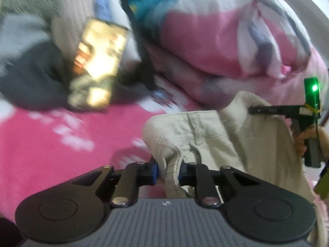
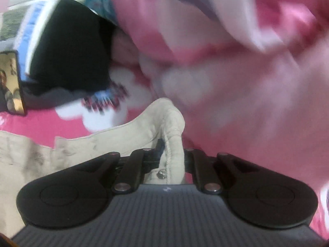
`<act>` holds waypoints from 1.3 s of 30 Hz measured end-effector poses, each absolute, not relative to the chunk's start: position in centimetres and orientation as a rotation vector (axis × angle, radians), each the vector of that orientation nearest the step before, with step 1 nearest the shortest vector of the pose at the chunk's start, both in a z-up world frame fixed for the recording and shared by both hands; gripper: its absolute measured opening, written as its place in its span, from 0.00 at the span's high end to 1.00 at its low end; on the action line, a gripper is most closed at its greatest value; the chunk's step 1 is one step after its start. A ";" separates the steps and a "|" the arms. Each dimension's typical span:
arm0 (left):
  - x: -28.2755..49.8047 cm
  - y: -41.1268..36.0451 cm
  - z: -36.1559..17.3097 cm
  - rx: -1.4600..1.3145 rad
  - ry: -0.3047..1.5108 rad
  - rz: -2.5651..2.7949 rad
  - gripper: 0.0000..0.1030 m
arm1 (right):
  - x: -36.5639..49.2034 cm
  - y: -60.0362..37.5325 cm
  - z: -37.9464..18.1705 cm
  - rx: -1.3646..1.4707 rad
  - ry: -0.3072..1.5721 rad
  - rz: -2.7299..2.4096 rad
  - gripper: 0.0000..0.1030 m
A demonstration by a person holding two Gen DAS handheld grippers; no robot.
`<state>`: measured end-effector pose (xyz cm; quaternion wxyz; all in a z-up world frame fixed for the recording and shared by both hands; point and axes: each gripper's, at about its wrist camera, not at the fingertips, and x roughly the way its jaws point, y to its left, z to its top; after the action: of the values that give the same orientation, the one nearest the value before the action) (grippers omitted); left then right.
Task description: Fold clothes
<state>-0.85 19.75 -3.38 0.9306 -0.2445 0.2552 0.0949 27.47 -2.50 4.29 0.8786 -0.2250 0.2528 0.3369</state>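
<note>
A pair of beige trousers (image 1: 207, 135) lies crumpled on the pink bedspread (image 1: 51, 140), with seams and a waistband showing. My left gripper (image 1: 168, 173) is shut on a bunched fold of the cloth at its near edge. Farther right, my right gripper (image 1: 254, 110), held by a hand (image 1: 306, 138), pinches another part of the same garment. In the right wrist view the right gripper (image 2: 172, 157) is shut on a raised fold of the beige trousers (image 2: 131, 138), and a metal stud (image 2: 161, 174) sits just behind the jaws.
A heaped pink and white quilt (image 1: 226, 41) fills the back right. A lit phone (image 1: 100, 61) stands at the left, propped against dark clothing (image 1: 30, 78). A black garment (image 2: 70, 47) with a blue and white band lies beyond the trousers, and teal cloth (image 1: 144, 0) behind.
</note>
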 end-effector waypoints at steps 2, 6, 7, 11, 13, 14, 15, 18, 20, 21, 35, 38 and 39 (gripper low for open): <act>-1.2 20.1 -4.1 -0.475 0.539 0.258 0.82 | 28.2 -0.1 3.0 -0.500 0.468 0.759 0.93; -1.2 19.6 -5.2 -0.426 0.556 0.316 0.78 | 31.0 3.9 -2.9 -0.575 0.540 0.768 0.90; -1.2 19.3 -5.2 -0.410 0.556 0.322 0.74 | 31.7 4.8 -4.5 -0.607 0.573 0.745 0.85; -1.3 19.8 -4.9 -0.443 0.558 0.341 0.50 | 32.5 4.9 -4.6 -0.584 0.580 0.676 0.63; -1.6 20.3 -4.8 -0.465 0.556 0.354 0.40 | 32.4 3.1 -1.9 -0.489 0.584 0.669 0.48; -1.8 20.5 -4.7 -0.472 0.553 0.363 0.37 | 32.1 1.8 -0.4 -0.441 0.588 0.670 0.43; -2.0 20.6 -4.6 -0.474 0.548 0.371 0.36 | 31.6 0.1 1.3 -0.393 0.587 0.669 0.42; -2.5 20.5 -4.2 -0.474 0.522 0.394 0.31 | 28.6 -5.9 6.5 -0.259 0.584 0.643 0.31; -2.8 20.3 -4.0 -0.474 0.501 0.411 0.28 | 25.4 -10.7 8.2 -0.177 0.612 0.613 0.18; -3.0 20.2 -3.9 -0.473 0.491 0.419 0.28 | 23.7 -13.2 8.9 -0.134 0.627 0.599 0.17; -2.6 12.0 -1.6 -0.263 0.439 0.150 0.18 | 1.2 -24.9 1.0 0.176 0.753 0.347 0.17; -1.6 9.3 -1.5 -0.183 0.479 0.077 0.15 | 1.1 -26.7 0.7 0.229 0.733 0.303 0.22; -1.3 8.6 -1.8 -0.164 0.493 0.056 0.15 | 1.9 -27.4 0.2 0.262 0.739 0.293 0.23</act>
<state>-1.31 8.55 -1.76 0.9661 -0.0811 0.2435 0.0275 1.94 -27.38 0.15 0.9137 0.1271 0.3587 0.1425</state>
